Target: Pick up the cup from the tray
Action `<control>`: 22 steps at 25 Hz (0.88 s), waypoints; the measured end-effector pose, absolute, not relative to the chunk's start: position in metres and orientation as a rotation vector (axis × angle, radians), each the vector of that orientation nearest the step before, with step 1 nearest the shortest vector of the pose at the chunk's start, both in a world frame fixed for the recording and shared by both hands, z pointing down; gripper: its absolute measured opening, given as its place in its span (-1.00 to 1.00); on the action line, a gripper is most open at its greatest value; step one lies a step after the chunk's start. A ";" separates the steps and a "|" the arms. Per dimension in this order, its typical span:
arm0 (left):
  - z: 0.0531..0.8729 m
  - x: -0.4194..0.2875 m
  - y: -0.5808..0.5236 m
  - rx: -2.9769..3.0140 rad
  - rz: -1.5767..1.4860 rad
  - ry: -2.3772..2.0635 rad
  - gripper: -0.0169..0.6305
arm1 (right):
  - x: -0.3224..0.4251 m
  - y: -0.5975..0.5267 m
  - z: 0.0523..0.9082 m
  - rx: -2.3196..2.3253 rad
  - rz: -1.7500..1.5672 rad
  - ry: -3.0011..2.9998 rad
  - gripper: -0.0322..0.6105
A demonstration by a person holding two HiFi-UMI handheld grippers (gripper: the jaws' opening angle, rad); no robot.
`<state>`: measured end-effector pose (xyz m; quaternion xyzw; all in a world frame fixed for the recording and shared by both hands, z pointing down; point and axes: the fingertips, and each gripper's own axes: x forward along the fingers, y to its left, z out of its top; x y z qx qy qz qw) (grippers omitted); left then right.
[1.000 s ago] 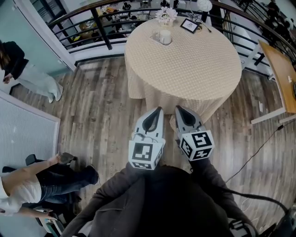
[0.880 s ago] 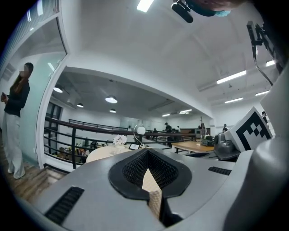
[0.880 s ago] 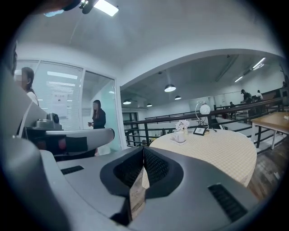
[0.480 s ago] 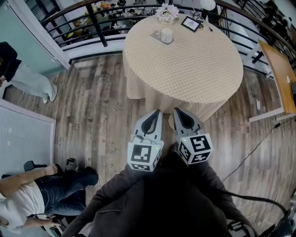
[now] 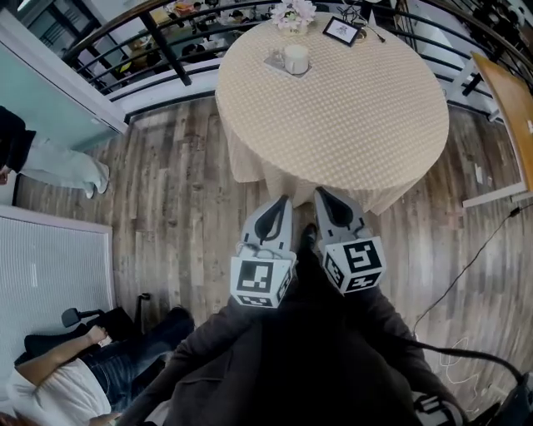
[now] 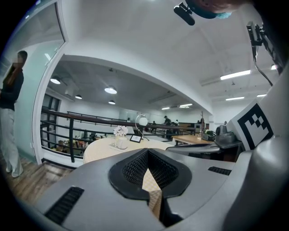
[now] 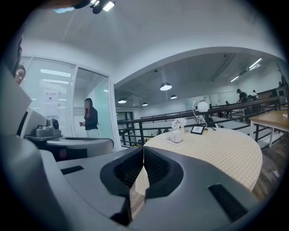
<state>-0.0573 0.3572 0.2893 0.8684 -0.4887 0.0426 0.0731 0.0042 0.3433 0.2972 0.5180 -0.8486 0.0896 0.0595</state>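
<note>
- Cup (image 5: 296, 58): stands upright on the tray (image 5: 276, 63), at the far left of the round table (image 5: 350, 125). Nothing touches it and it has not been lifted.
- Near the cup: flowers (image 5: 291, 12) just beyond it at the far edge, and a small frame (image 5: 341, 31) to its right.
- Left gripper (image 5: 285, 198): jaws together, nothing between them. It is held over the floor just short of the table's near edge, well apart from the cup.
- Right gripper (image 5: 319, 193): jaws closed and empty. It sits just beside the left one, equally far from the cup.
- Both gripper views look about level across the tabletop, and the cup shows small and distant in each.
- Progress, as judged: approach stage only, with no part of the pick done.
- Outstanding: reach across the table to the far left, open one gripper's jaws, set them round the cup, close and raise it off the tray.
- Surroundings: a seated person (image 5: 58, 383) is at near left and a standing person (image 5: 42, 162) at far left, both well apart from the table.
</note>
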 end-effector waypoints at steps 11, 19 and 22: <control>0.288 -0.039 0.238 2.610 0.198 -1.474 -0.93 | 0.036 0.220 0.296 1.632 0.294 -2.547 -0.88; 0.276 -0.005 0.168 2.637 0.238 -1.465 -0.93 | 0.066 0.146 0.286 1.650 0.303 -2.570 -0.88; 0.262 0.002 0.152 2.659 0.232 -1.494 -0.93 | 0.074 0.127 0.274 1.658 0.278 -2.596 -0.88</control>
